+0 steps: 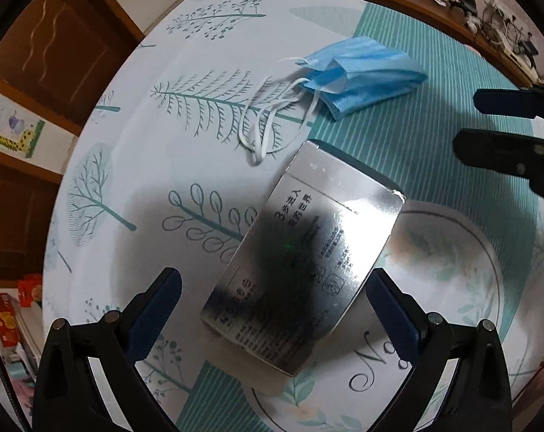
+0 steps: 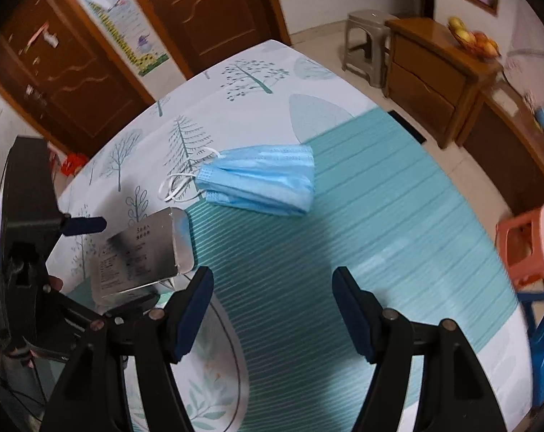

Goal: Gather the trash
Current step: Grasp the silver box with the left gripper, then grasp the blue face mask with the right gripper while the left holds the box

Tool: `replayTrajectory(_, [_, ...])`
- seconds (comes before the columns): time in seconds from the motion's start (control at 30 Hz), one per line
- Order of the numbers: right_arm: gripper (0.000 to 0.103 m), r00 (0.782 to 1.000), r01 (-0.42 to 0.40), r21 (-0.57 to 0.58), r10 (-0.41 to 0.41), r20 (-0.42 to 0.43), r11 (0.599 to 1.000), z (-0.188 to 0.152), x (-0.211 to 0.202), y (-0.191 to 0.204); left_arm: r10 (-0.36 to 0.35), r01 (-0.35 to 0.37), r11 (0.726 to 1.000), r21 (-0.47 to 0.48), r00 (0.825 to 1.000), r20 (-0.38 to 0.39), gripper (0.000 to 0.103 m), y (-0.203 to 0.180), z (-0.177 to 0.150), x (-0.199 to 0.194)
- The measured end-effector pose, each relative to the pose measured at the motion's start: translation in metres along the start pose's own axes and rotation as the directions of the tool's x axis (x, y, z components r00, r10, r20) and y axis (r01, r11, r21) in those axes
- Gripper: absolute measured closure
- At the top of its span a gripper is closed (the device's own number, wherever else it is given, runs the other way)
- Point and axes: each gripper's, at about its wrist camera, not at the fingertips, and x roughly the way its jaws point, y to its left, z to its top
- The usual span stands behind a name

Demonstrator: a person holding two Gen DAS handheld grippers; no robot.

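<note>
The silver box (image 1: 302,262) lies flat on the desk (image 1: 135,144), between the released left tongs (image 1: 272,309). Close squarely on its long edges; it looks slippery. The blue mask (image 2: 261,178) waits at twelve o'clock of the released right tongs (image 2: 273,309).

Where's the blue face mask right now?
The crumpled blue face mask lies on the patterned tablecloth, just beyond the shiny silver box, untouched by either gripper.

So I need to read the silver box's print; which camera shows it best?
The left wrist view: the silver box fills the centre between the open fingers, text legible. The right wrist view shows it small, at the left edge.
</note>
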Motion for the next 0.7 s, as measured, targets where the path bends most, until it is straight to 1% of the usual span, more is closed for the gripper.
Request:
replayTrajectory(0.07, [0.034,1.000,0.010,-0.046,-0.010,0.003,0.999,0.007,0.003,0.003,-0.016,0.016,1.000,-0.025,1.000,0.000,0.004,0.003,0.002,0.000])
replayTrajectory(0.1, [0.034,1.000,0.014,-0.066,-0.014,0.006,0.998,0.010,0.004,0.005,-0.040,0.040,0.998,-0.048,0.999,0.003,0.011,0.007,0.003,0.000])
replayTrajectory(0.13, [0.034,1.000,0.019,-0.085,-0.018,0.009,0.996,0.014,0.007,0.006,-0.066,0.067,0.995,-0.071,0.998,0.008,0.022,0.009,0.003,-0.001])
replayTrajectory(0.17, [0.034,1.000,0.025,-0.105,-0.024,0.013,0.994,0.019,0.009,0.008,-0.089,0.090,0.991,-0.099,0.996,0.013,0.023,0.012,0.003,-0.002])
replayTrajectory(0.2, [0.034,0.999,0.029,-0.121,-0.027,0.017,0.992,0.023,0.010,0.009,-0.072,0.074,0.989,-0.128,0.997,0.014,0.024,0.014,0.002,-0.002])
replayTrajectory(0.23, [0.034,0.999,0.034,-0.139,-0.031,0.021,0.990,0.027,0.013,0.010,-0.065,0.067,0.986,-0.151,0.998,0.018,0.029,0.014,0.002,-0.002])
replayTrajectory(0.3, [0.034,0.999,0.044,-0.180,-0.040,0.025,0.983,0.035,0.018,0.014,-0.065,0.069,0.977,-0.202,0.997,0.029,0.032,0.018,-0.001,-0.004])
replayTrajectory(0.37, [0.034,0.998,0.055,-0.228,-0.050,0.028,0.972,0.041,0.025,0.019,-0.069,0.075,0.965,-0.253,0.997,0.034,0.034,0.022,-0.005,-0.006])
replayTrajectory(0.47, [0.034,0.999,0.046,-0.309,-0.042,0.020,0.950,0.047,0.035,0.030,-0.100,0.114,0.928,-0.355,0.993,0.057,0.035,0.031,-0.018,-0.010])
replayTrajectory(0.6, [0.034,0.997,0.074,-0.417,-0.076,0.013,0.906,0.049,0.050,0.042,-0.120,0.141,0.896,-0.421,0.990,0.075,0.035,0.035,-0.031,-0.013])
replayTrajectory(0.67, [0.034,0.997,0.072,-0.434,-0.077,0.006,0.898,0.050,0.056,0.043,-0.132,0.155,0.882,-0.445,0.988,0.083,0.035,0.037,-0.036,-0.013])
replayTrajectory(0.7, [0.039,0.998,0.065,-0.433,-0.066,0.014,0.899,0.051,0.056,0.043,-0.136,0.163,0.872,-0.461,0.987,0.091,0.035,0.039,-0.039,-0.013])
